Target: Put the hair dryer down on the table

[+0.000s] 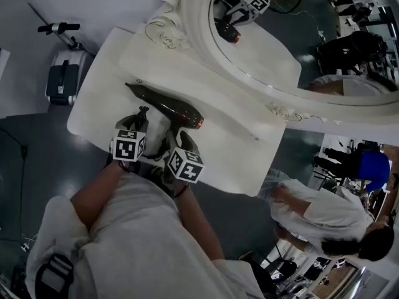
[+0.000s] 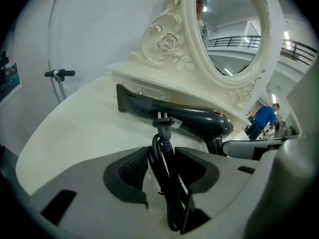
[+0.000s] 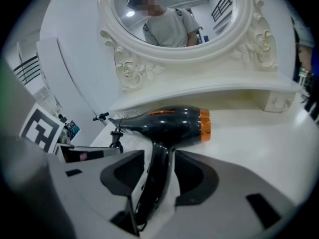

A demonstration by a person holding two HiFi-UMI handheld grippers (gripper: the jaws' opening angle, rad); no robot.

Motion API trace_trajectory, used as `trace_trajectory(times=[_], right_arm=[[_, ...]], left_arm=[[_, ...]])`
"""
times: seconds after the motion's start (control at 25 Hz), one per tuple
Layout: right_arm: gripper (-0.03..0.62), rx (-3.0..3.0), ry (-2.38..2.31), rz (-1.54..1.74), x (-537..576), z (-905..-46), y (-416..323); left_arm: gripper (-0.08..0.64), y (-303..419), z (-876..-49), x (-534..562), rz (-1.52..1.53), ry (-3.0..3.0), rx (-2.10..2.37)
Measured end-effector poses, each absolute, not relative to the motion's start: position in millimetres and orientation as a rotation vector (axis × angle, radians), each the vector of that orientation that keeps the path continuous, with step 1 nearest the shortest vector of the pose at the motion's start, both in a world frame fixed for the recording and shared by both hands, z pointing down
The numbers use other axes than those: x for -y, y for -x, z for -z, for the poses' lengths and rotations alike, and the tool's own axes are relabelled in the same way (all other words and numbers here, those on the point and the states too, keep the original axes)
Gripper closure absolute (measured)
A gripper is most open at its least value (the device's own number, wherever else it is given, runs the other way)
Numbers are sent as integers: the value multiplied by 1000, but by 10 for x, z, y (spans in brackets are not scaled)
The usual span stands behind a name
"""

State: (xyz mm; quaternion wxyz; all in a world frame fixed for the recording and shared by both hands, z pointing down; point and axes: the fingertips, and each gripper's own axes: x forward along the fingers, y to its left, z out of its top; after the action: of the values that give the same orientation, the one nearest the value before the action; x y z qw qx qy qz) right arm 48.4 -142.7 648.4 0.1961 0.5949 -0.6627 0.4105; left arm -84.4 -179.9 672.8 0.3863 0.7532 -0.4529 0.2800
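Leftmost, my left gripper (image 2: 162, 153) pinches the folded cord (image 2: 168, 193), its plug upright. Beyond it, the hair dryer (image 2: 192, 118) lies on the white table (image 2: 75, 133) below the mirror (image 2: 234, 34). My right gripper (image 3: 159, 156) stands wide, with the dryer's handle (image 3: 152, 183) loose between its jaws.

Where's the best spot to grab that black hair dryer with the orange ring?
Its slim handle. The black hair dryer lies flat on the white table, handle pointing at the front edge, so come from there; the barrel is fatter and rounded.
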Motion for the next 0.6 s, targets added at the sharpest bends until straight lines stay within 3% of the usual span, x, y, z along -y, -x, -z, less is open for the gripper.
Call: trace_trajectory(times=[0.6], right_arm=[[397, 1942, -1607, -1084, 1346, -6362, -291]], left_arm=[[387, 990, -6784, 1787, -696, -1888, 1211]])
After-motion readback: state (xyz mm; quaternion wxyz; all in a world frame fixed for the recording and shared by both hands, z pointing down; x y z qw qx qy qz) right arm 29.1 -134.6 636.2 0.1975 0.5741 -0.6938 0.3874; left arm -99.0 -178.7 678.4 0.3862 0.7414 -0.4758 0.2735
